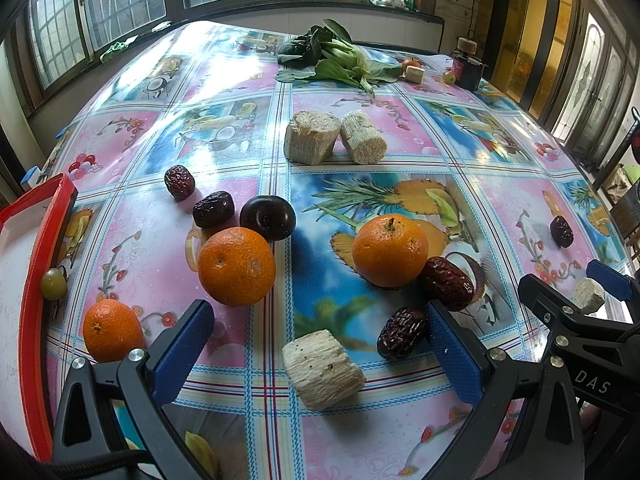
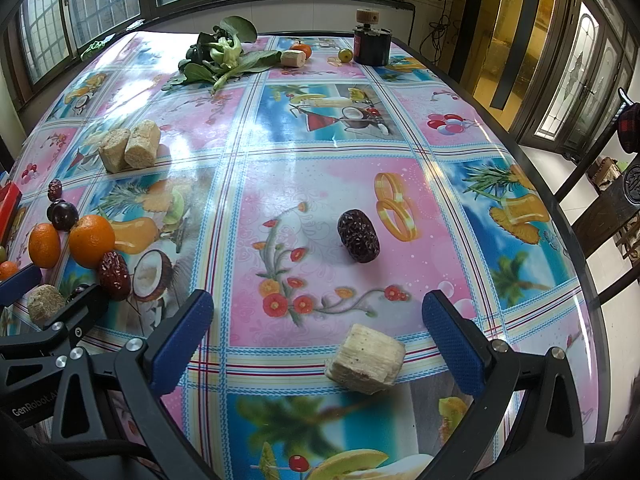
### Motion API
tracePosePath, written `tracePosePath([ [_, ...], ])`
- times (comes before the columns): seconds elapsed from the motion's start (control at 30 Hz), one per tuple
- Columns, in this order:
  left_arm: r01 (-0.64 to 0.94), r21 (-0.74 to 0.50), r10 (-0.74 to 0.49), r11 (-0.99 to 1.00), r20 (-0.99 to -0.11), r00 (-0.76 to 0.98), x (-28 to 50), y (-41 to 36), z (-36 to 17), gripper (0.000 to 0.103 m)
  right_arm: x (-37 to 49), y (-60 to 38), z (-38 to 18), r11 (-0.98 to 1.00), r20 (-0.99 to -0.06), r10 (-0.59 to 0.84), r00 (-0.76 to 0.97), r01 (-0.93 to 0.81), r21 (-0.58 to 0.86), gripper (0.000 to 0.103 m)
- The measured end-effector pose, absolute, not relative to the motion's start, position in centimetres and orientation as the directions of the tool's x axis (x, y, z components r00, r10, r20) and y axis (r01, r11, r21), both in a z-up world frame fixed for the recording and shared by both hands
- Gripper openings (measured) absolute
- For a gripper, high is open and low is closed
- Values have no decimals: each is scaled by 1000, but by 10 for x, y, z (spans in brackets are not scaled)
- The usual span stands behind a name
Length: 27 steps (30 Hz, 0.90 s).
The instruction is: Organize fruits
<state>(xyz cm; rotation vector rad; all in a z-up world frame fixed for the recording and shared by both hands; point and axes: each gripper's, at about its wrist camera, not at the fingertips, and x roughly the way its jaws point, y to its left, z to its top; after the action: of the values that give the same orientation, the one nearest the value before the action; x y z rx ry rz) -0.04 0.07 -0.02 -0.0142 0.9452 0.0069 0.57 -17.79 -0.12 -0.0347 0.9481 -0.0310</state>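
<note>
My left gripper [image 1: 318, 354] is open low over the table, with a pale sugarcane chunk [image 1: 323, 368] lying between its blue fingers. Just ahead lie three oranges [image 1: 237, 266] [image 1: 390, 250] [image 1: 112, 330], a dark plum [image 1: 268, 217] and several wrinkled red dates [image 1: 401, 332]. A red-rimmed white tray [image 1: 30, 300] sits at the left, and a green grape [image 1: 53, 284] rests against its rim. My right gripper [image 2: 318, 346] is also open, around another sugarcane chunk [image 2: 366, 358]. A lone date [image 2: 358, 235] lies ahead of it.
Two more sugarcane pieces [image 1: 312, 136] lie mid-table. Leafy greens [image 1: 336, 58], a dark jar [image 2: 372, 46], a small orange, a grape and a cane piece sit at the far end. The table's right edge [image 2: 580, 264] drops off beside a dark chair [image 2: 608, 208].
</note>
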Motion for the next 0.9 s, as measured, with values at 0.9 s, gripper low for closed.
tracePosePath([
  [0.9,141,-116,-175,983,-818,548,-45,21,52,102,-34,-205,43,998,-757,59,650,-65,22,103],
])
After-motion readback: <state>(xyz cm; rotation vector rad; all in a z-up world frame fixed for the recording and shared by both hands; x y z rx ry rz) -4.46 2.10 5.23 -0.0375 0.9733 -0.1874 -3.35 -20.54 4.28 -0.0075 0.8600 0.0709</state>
